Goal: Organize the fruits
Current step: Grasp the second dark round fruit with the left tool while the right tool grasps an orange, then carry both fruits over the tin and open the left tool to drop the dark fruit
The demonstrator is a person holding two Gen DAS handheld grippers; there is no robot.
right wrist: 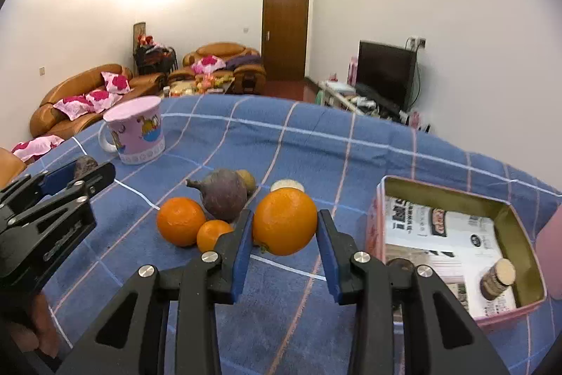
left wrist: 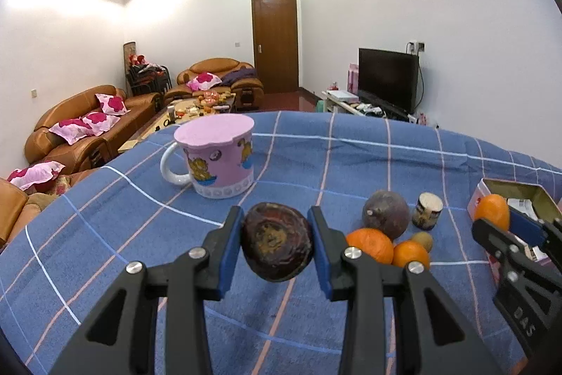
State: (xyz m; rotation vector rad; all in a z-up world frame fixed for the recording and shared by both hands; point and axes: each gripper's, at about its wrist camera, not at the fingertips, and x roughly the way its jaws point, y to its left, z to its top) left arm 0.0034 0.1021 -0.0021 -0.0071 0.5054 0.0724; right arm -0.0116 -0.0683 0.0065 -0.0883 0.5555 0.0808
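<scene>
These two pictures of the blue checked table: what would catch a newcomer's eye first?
Probably the big orange clamped in the right hand-held gripper, raised beside the pink tin box. Next, the dark round fruit pinched in the left hand-held gripper, with the pink cartoon mug standing behind it.

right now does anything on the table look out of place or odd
Yes: the pink cartoon mug stands upside down on the blue checked cloth, base up. Among the fruit, one brown cut cylinder stands inside the pink tin and another outside it.
</scene>
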